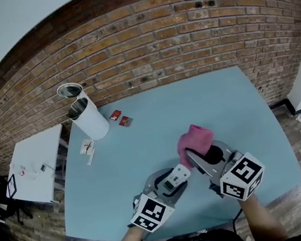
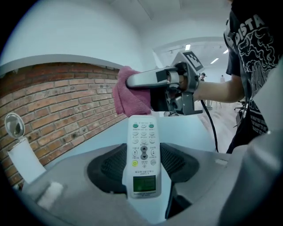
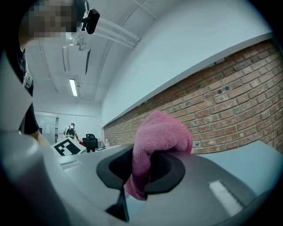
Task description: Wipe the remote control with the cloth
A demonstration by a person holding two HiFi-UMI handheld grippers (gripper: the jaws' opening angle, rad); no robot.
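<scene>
Remote control (image 2: 143, 159): white, button face up, display end nearest the camera. Gripped by its long sides between the jaws of the left hand-held gripper (image 2: 143, 151) and carried above the near part of the light blue table (image 1: 139, 119).
Cloth (image 3: 161, 132): pink, bunched, just right of and beyond the remote's far end; contact between the two cannot be told. Pinched by the right hand-held gripper (image 3: 148, 170), its jaws closed on the fabric, with a fold standing above them.
</scene>
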